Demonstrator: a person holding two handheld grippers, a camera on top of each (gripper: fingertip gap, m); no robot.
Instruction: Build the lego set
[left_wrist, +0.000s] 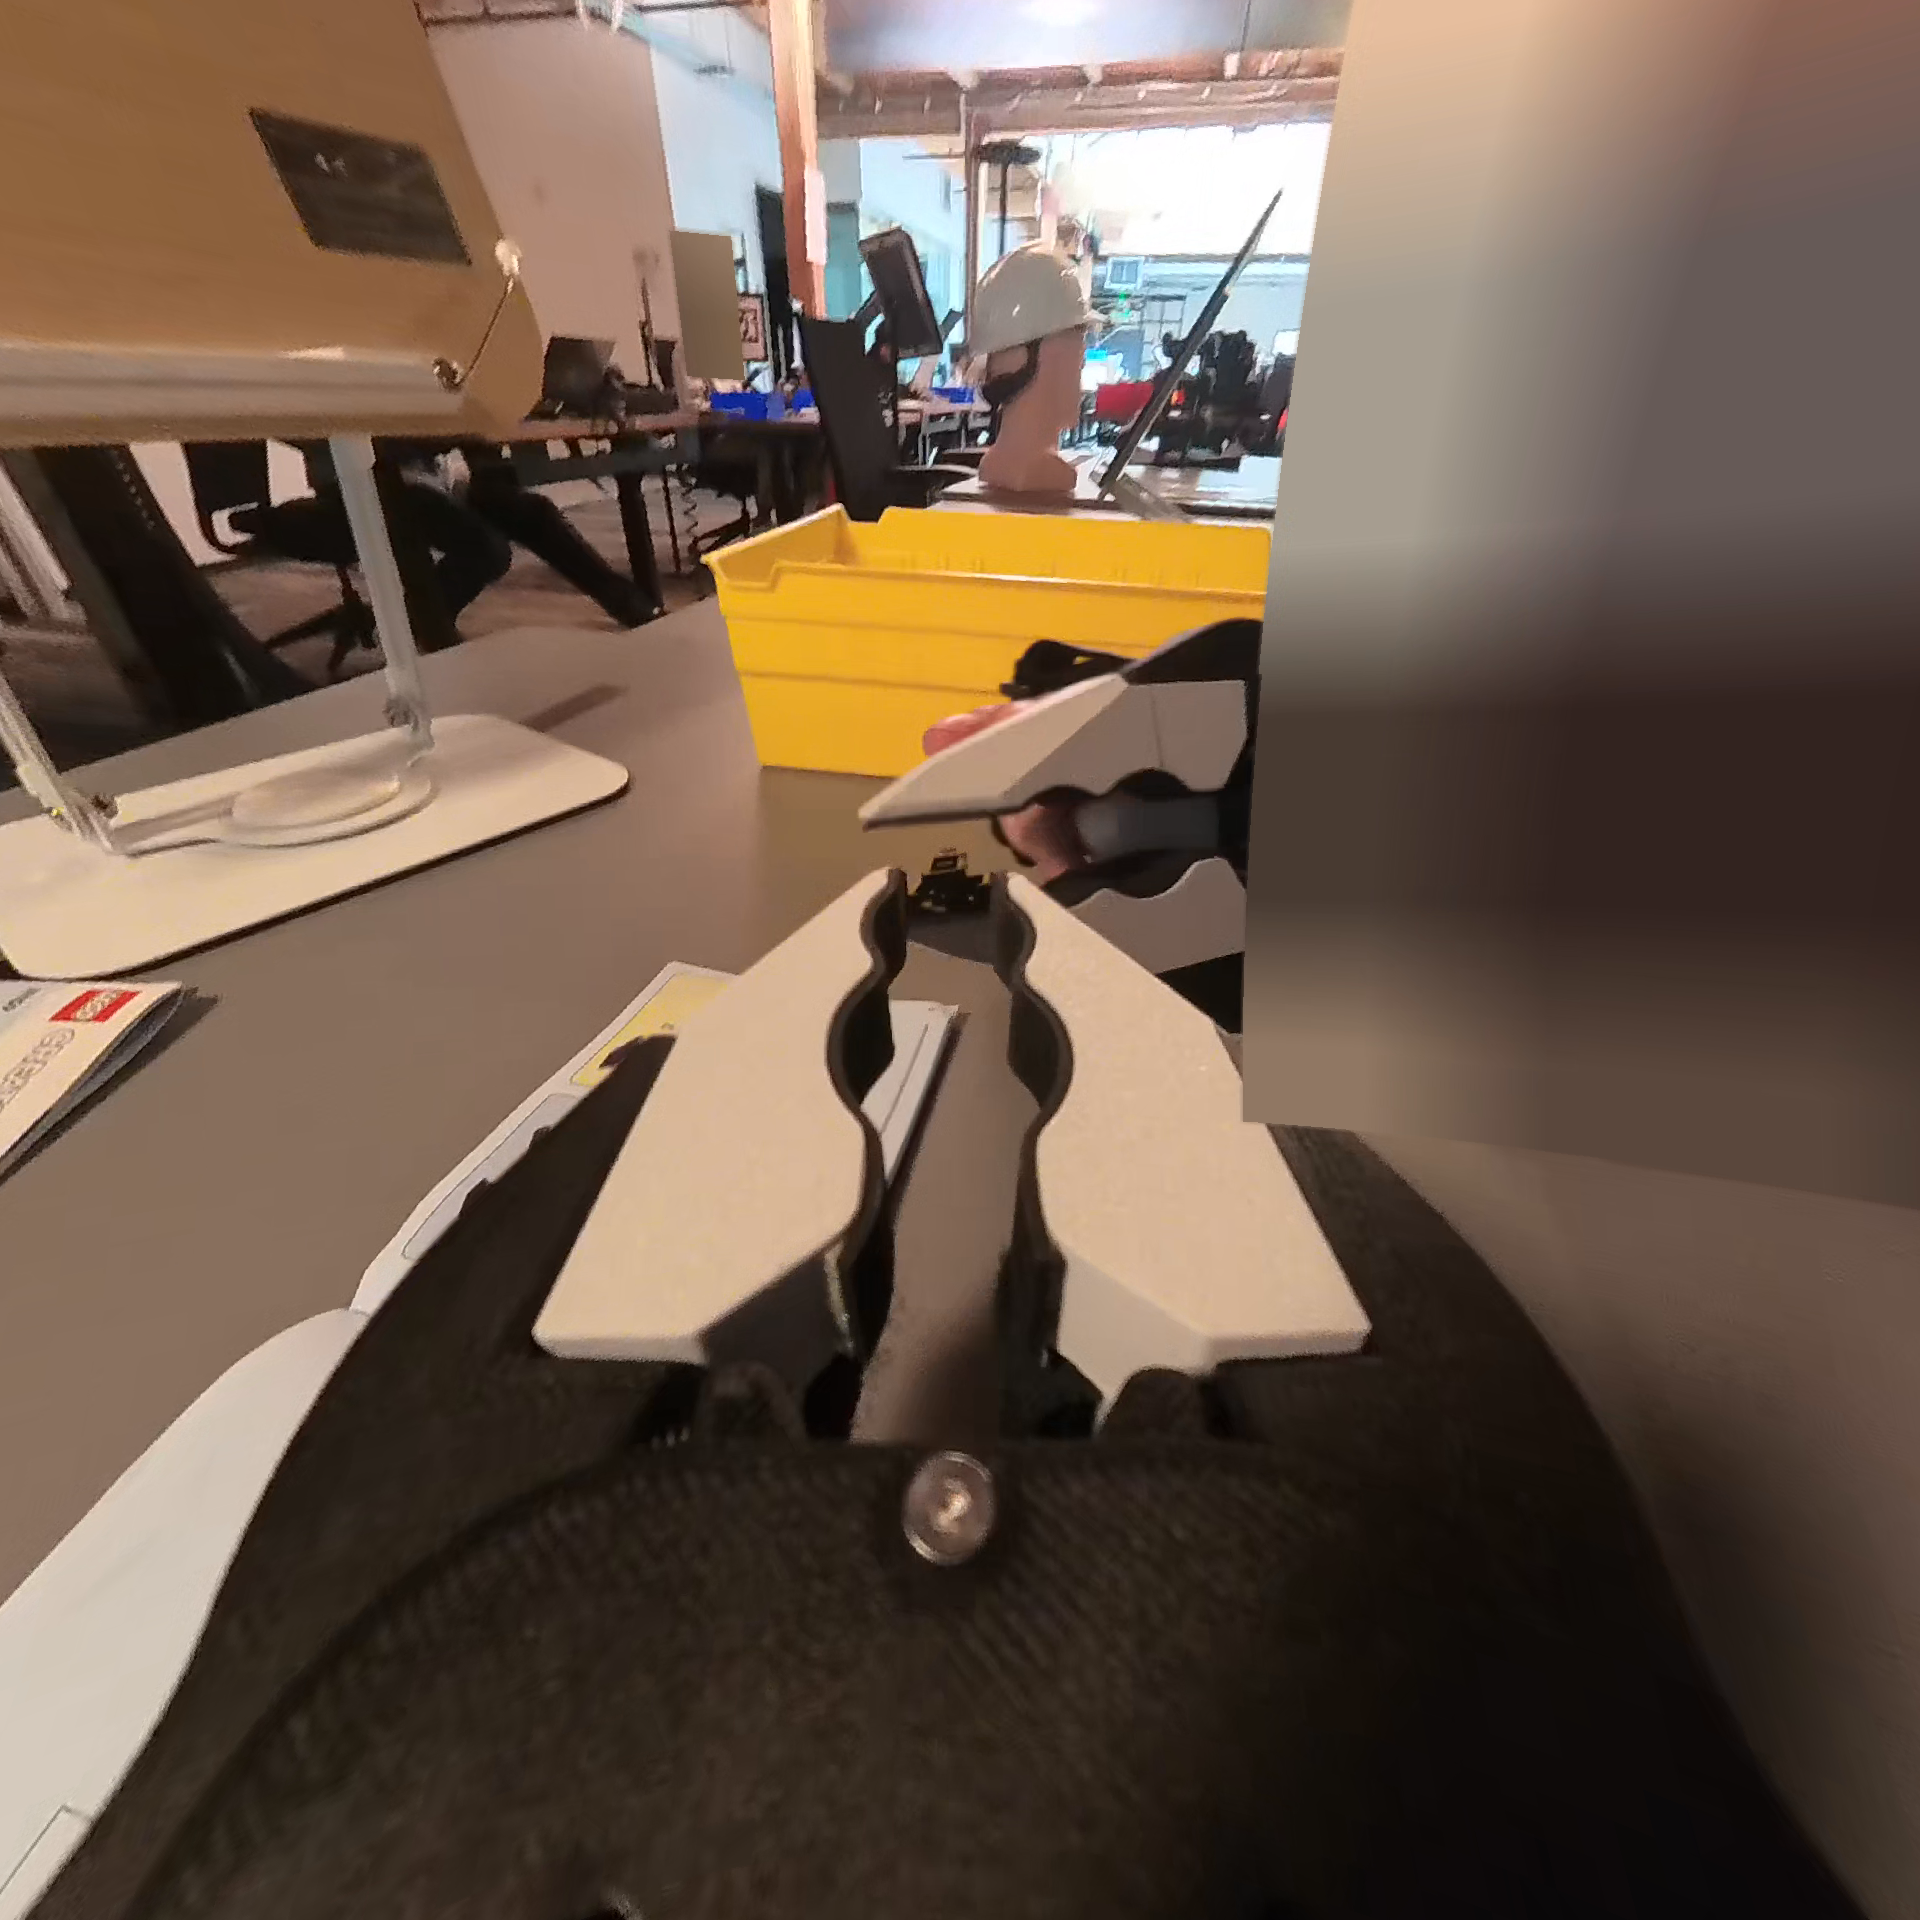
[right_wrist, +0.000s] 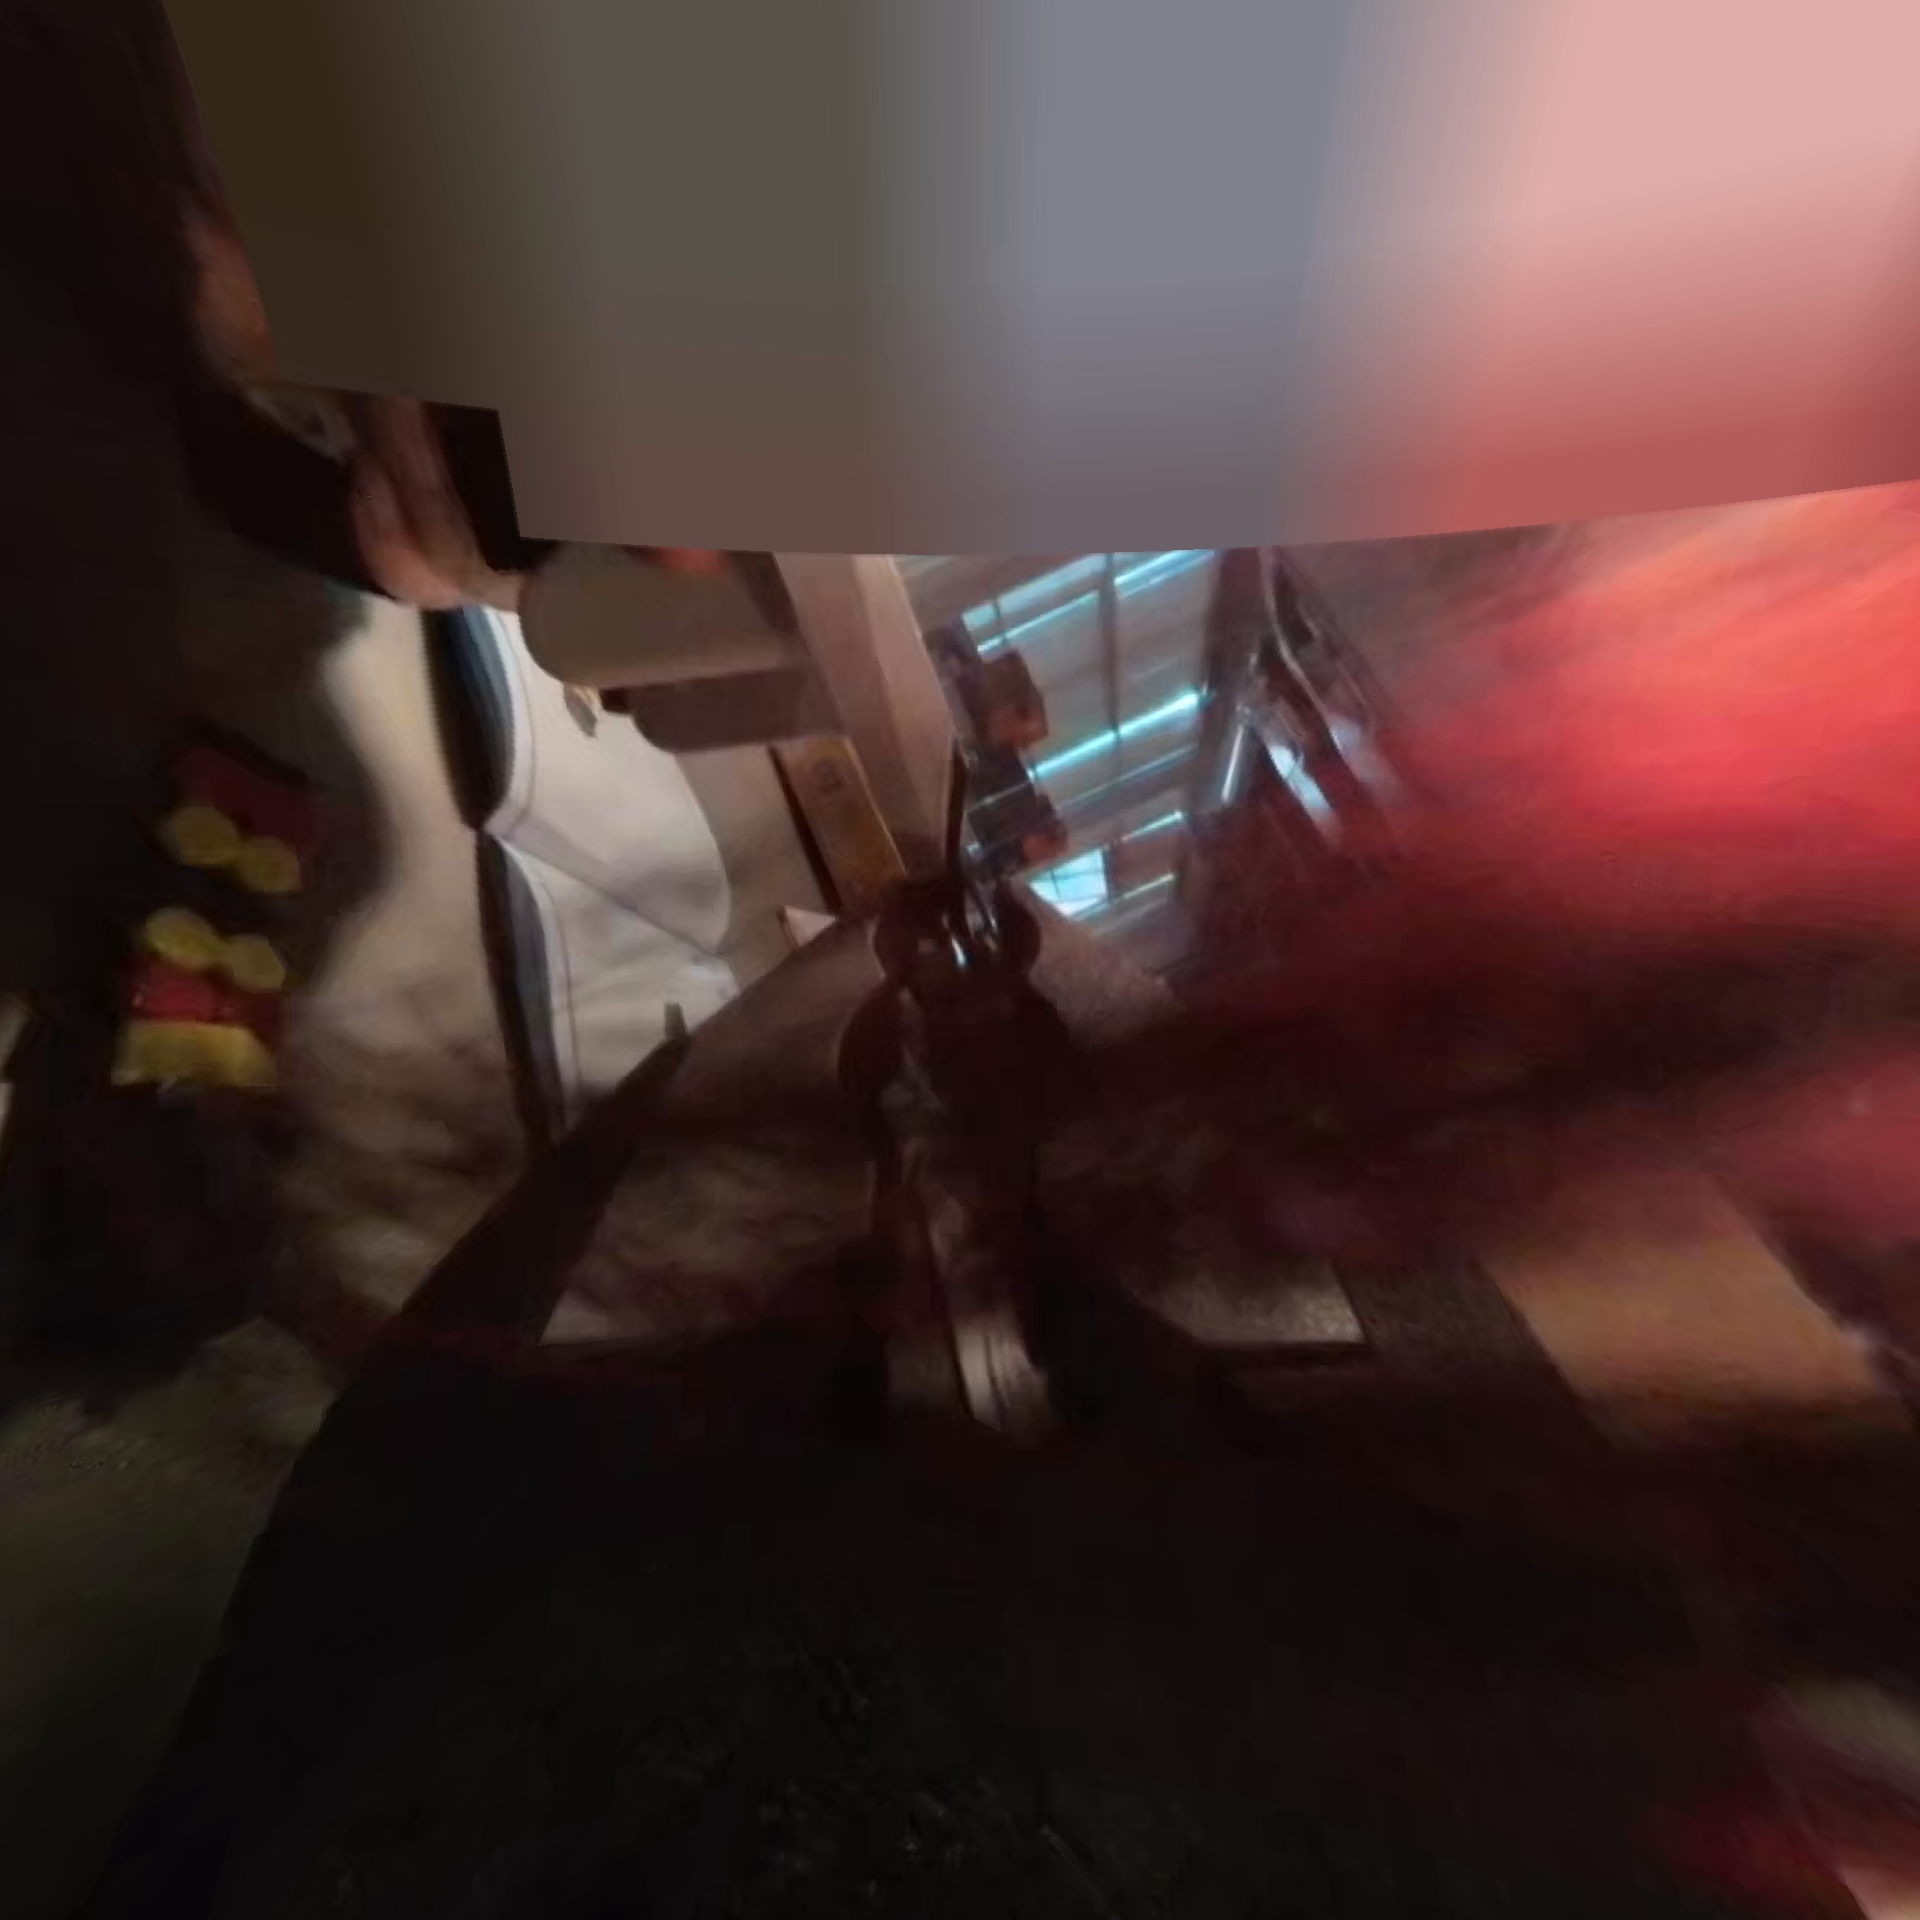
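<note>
In the left wrist view my left gripper (left_wrist: 951, 885) points forward low over the grey table (left_wrist: 416, 1091). Its white fingers (left_wrist: 748, 1132) stand a narrow gap apart, and a small black lego piece with a yellow spot (left_wrist: 948, 881) sits right between their tips. The right gripper (left_wrist: 940, 795), held by a hand, hovers just above and behind that piece, seen edge-on. The right wrist view is dark, tilted and heavily blurred. Its fingers (right_wrist: 956, 935) look close together around something thin and dark. A blurred red and yellow lego build (right_wrist: 208, 935) is at the left.
A yellow bin (left_wrist: 935, 644) stands behind the grippers. A white stand base (left_wrist: 312, 831) with a wooden board (left_wrist: 208, 208) on it is at the left. Instruction booklets lie at the left edge (left_wrist: 62, 1049) and under my left gripper (left_wrist: 914, 1060); white pages (right_wrist: 613, 831) also show in the right wrist view. My left and right fingertips are right by each other.
</note>
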